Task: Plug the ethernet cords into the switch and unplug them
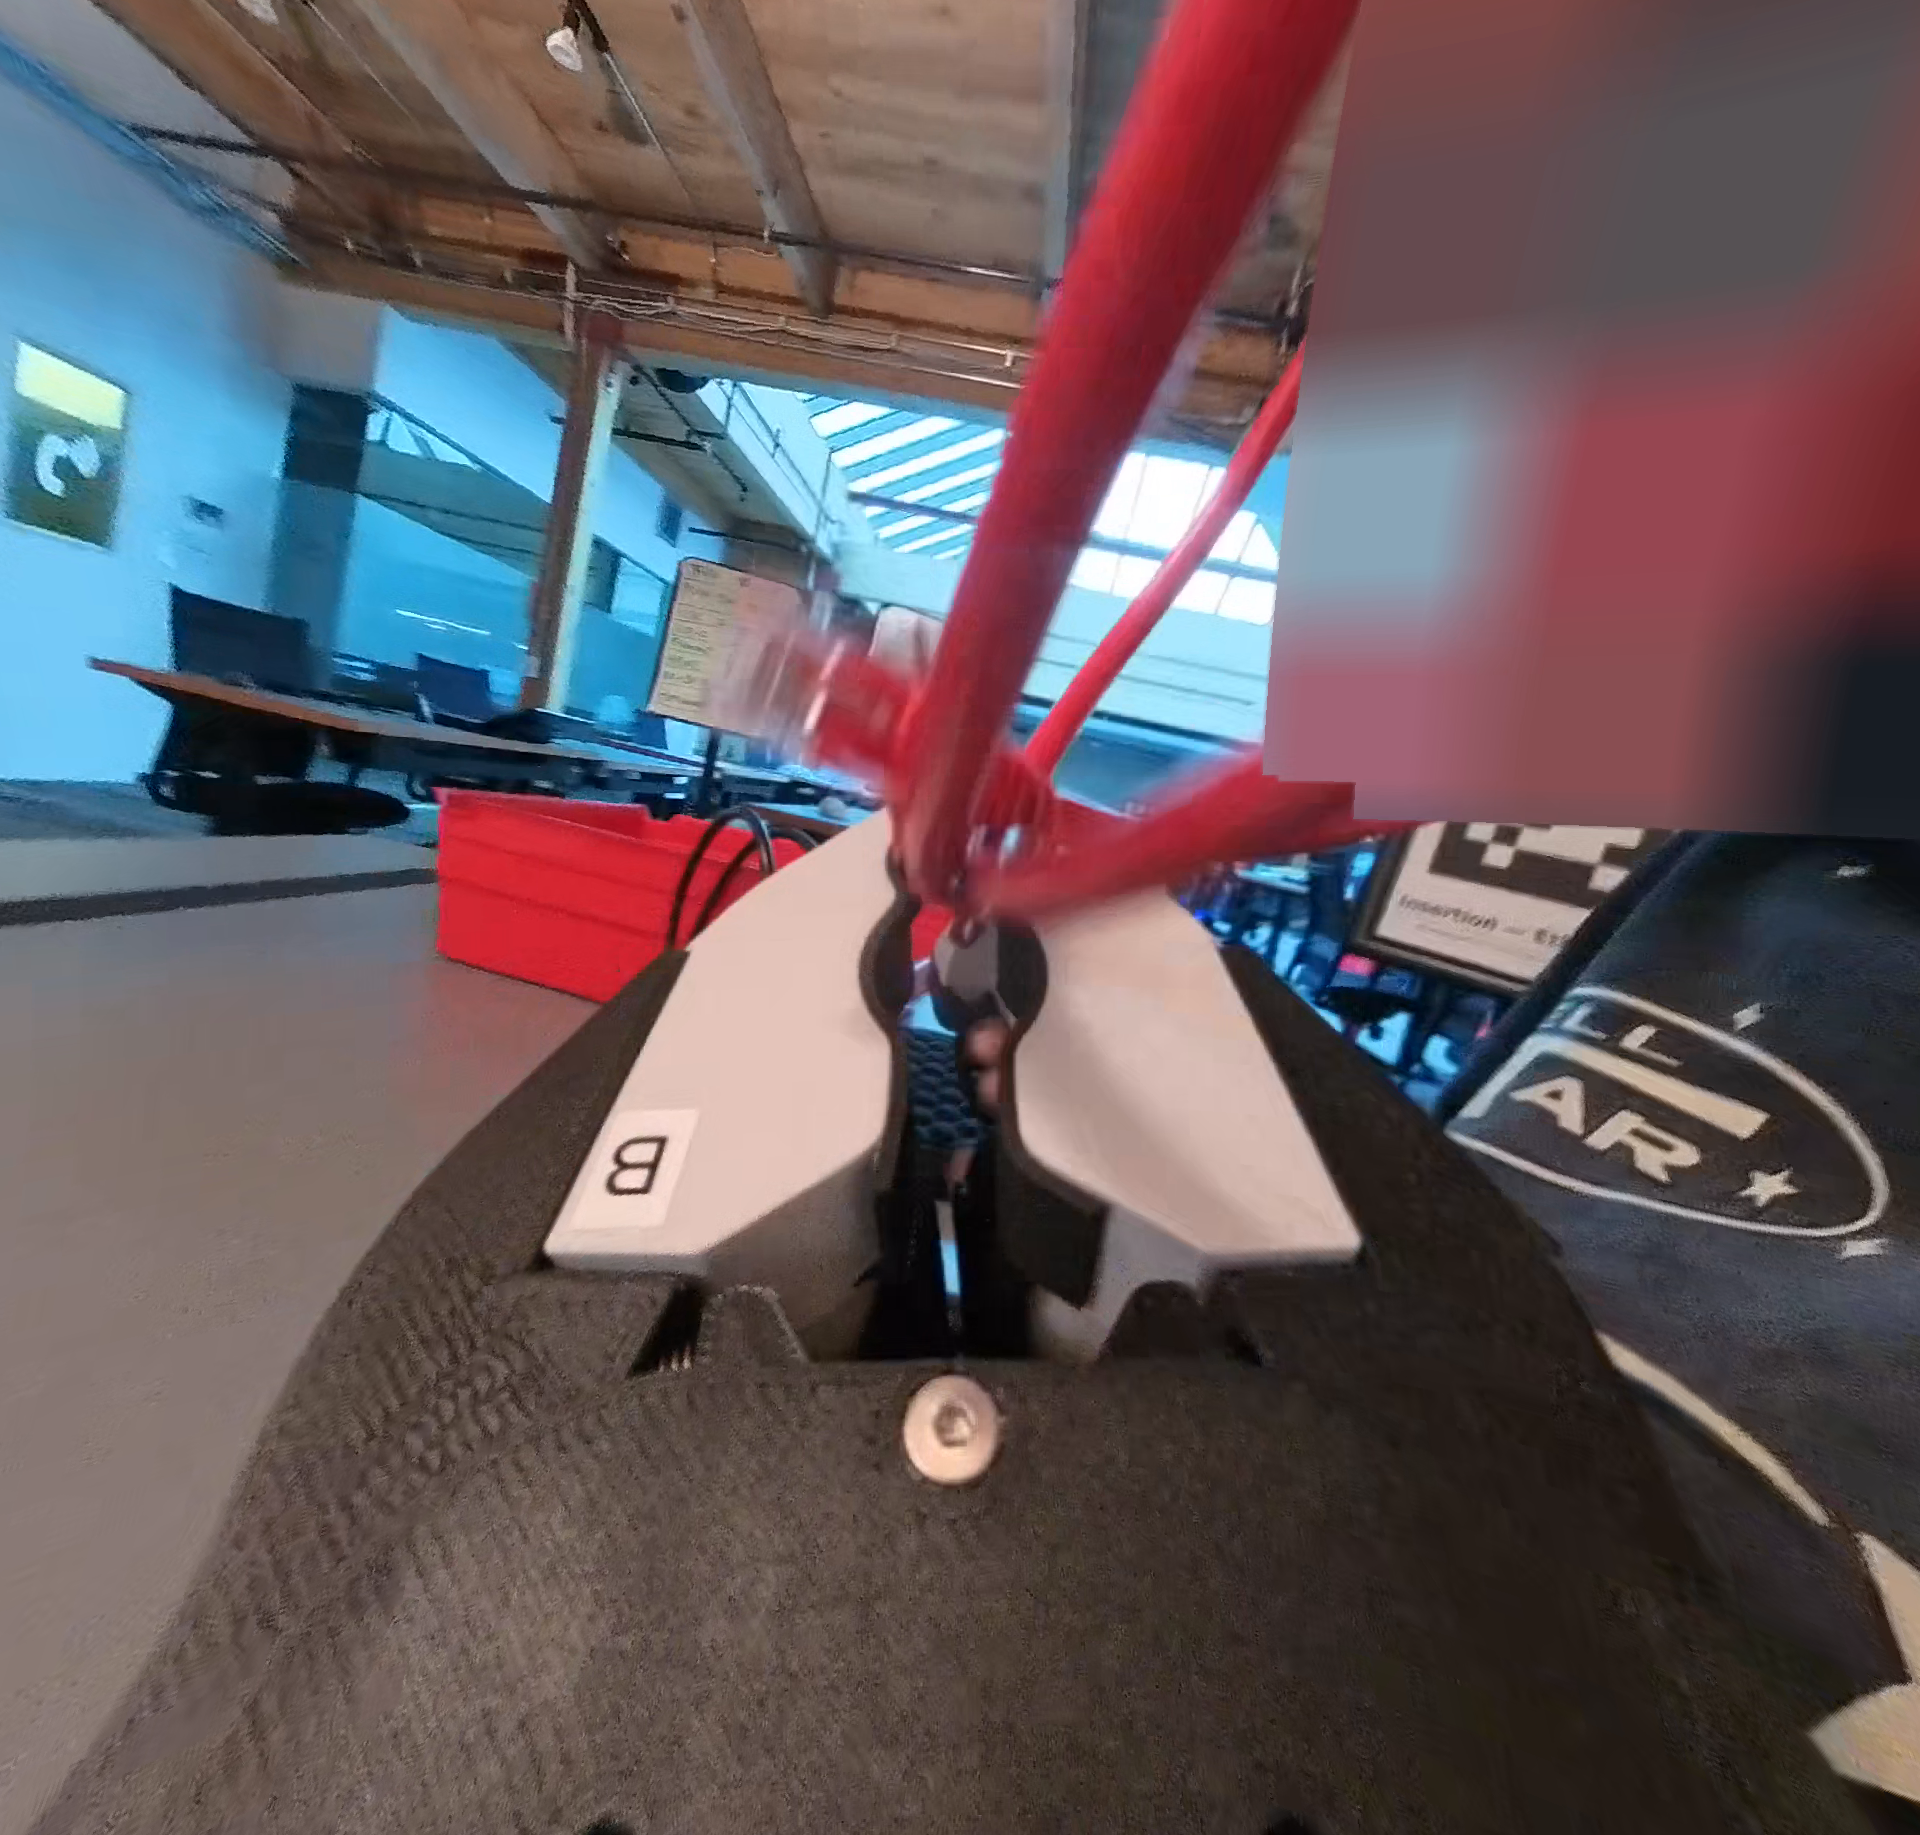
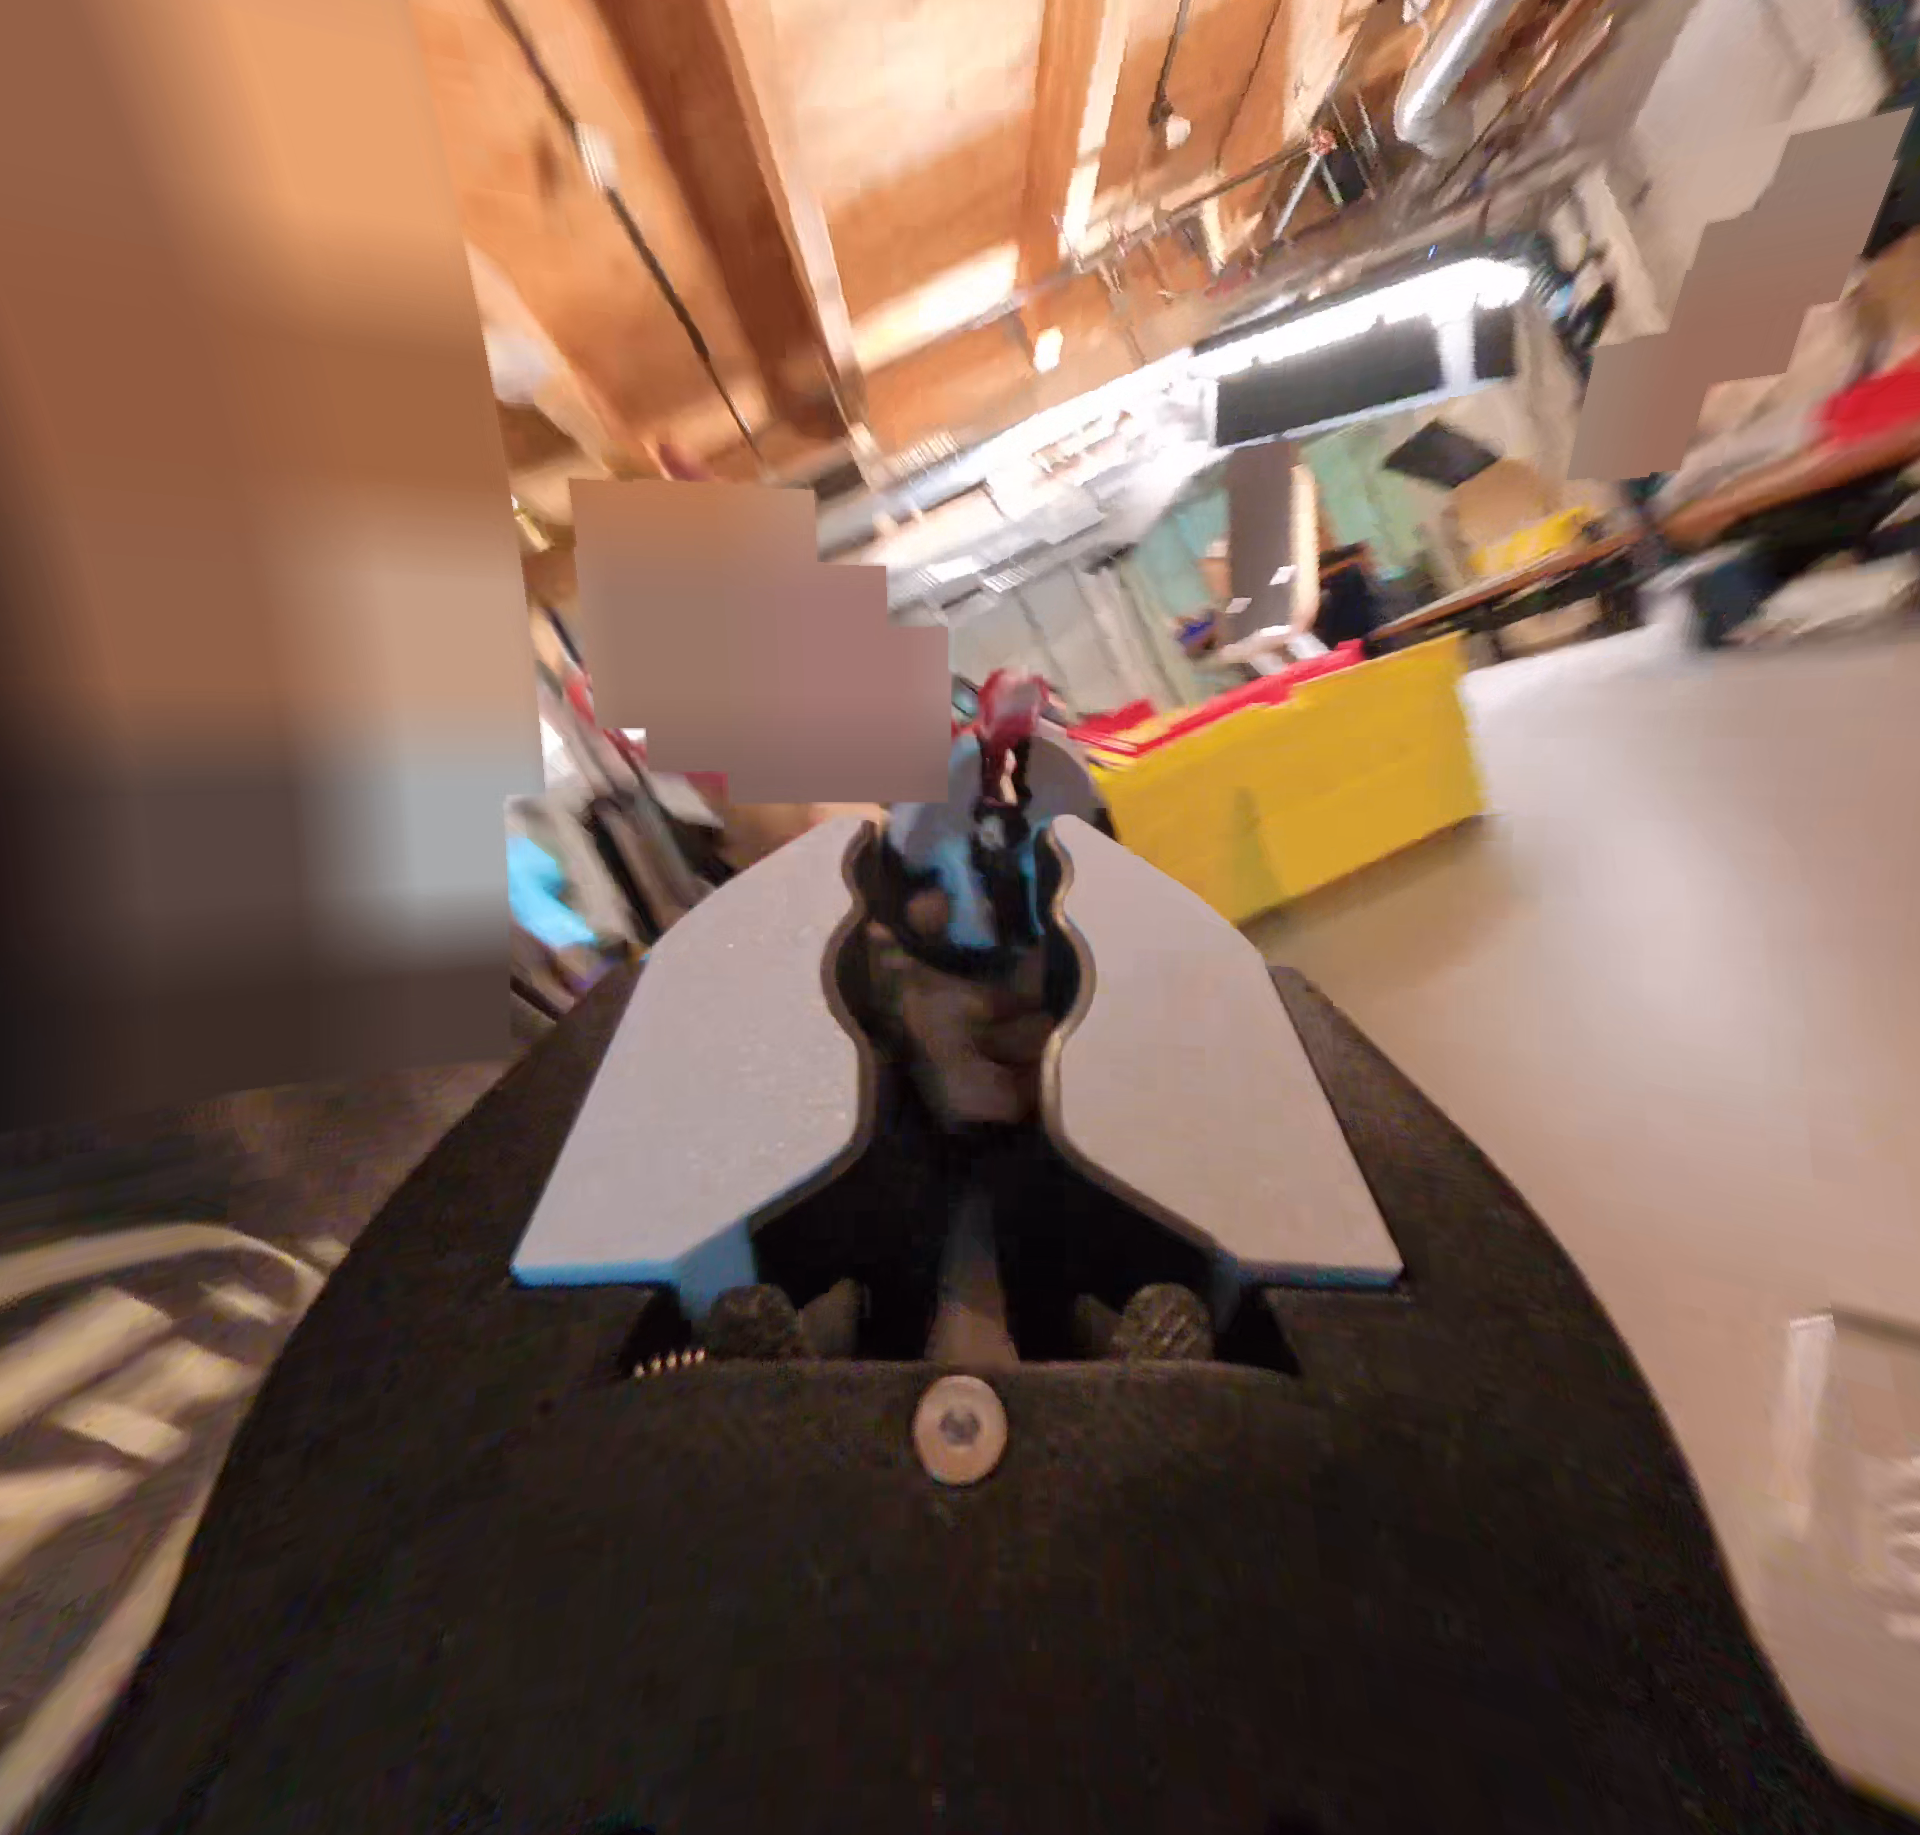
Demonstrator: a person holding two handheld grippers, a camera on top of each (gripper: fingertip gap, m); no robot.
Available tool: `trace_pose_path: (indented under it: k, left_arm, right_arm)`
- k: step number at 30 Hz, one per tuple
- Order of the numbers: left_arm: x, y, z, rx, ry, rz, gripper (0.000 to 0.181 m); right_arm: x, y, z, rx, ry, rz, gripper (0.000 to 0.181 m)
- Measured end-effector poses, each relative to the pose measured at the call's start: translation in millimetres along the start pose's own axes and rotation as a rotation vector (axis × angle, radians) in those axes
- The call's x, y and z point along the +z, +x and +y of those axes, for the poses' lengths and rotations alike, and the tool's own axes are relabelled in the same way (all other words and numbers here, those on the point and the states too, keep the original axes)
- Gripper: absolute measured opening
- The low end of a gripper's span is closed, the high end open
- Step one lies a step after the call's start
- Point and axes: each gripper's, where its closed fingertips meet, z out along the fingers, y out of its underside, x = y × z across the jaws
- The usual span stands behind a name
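- Ethernet cords (image 1: 1049,497), red and bundled, rise from the tips of the left gripper (image 1: 961,892), which is clenched on them where several strands cross; one blurred plug end (image 1: 831,684) juts to the left of the bundle.
- Left gripper's grey fingers (image 1: 769,1037) are pressed nearly together, tilted up toward a timber ceiling (image 1: 727,123), above a grey table (image 1: 208,1058).
- Red bin (image 1: 561,892) sits on that table at the far left of the fingers, a thin black wire (image 1: 727,850) looping at its right edge.
- Dark cloth with a white printed emblem (image 1: 1704,1141) lies near right in the left wrist view.
- Right gripper (image 2: 961,840) stands released, its grey fingers (image 2: 727,1058) apart with nothing between them.
- Beyond its tips, the other gripper shows small and blurred, red cord at its end.
- Yellow bin (image 2: 1299,788) rests on the table at far right, red items behind it.
- Switch cannot be made out in either view.
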Motion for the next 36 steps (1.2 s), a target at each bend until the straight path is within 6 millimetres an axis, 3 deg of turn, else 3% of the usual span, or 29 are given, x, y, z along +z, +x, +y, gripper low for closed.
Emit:
trace_pose_path:
  k: [4, 6, 7, 9, 12, 14, 18, 23, 25, 29, 32, 34, 36]
  left_arm:
    - [-1.1, -0.6, 0.0, -0.052, 0.006, 0.014, 0.011]
    - [0.6, 1.8, 5.3, -0.042, -0.025, 0.025, 0.011]
    - [1.7, 4.6, 7.9, -0.045, -0.042, 0.043, 0.011]
    - [3.1, 14.0, 13.3, -0.068, -0.075, 0.108, 0.011]
    - [5.3, 28.4, 25.9, -0.067, -0.152, 0.192, 0.011]
    - [6.6, 35.9, 35.5, -0.018, -0.206, 0.222, 0.01]
    - [7.3, 43.3, 47.5, 0.036, -0.27, 0.252, 0.01]
    - [6.4, 48.6, 45.8, 0.03, -0.263, 0.284, 0.01]
    - [4.2, 51.5, 33.8, 0.013, -0.196, 0.307, 0.008]
    - [-9.4, 40.9, -11.0, -0.121, 0.049, 0.311, 0.004]
    - [-35.9, 10.3, -56.3, -0.25, 0.322, 0.238, 0.008]
    - [-39.9, 1.0, -55.2, -0.226, 0.282, 0.168, 0.013]
    - [-28.1, -3.7, -28.7, -0.085, 0.078, 0.056, 0.019]
  right_arm:
    - [1.6, -2.3, 5.9, -0.732, -0.073, 0.161, 0.048]
    - [2.4, -7.1, 2.5, -0.96, -0.079, 0.212, 0.048]
    - [4.0, -10.0, 2.3, -0.985, -0.087, 0.205, 0.047]
    - [6.2, -8.0, 0.2, -0.858, -0.099, 0.19, 0.045]
    - [7.2, -10.5, 5.5, -0.522, -0.111, 0.077, 0.038]
    - [7.8, -14.3, 8.6, -0.415, -0.096, 0.033, 0.032]
    - [11.9, -20.1, 27.7, -0.509, -0.18, 0.012, 0.014]
    - [11.7, -27.0, 32.7, -0.568, -0.239, -0.004, 0.011]
    - [10.1, -30.9, 30.3, -0.627, -0.233, -0.01, 0.011]
    - [5.8, -28.6, 23.2, -0.674, -0.241, 0.032, 0.011]
    - [0.1, -20.3, 18.8, -0.653, -0.246, 0.063, 0.011]
    - [-0.2, -22.6, 13.7, -0.609, -0.211, 0.048, 0.011]
    - [-0.7, -21.1, 13.2, -0.625, -0.212, 0.055, 0.011]
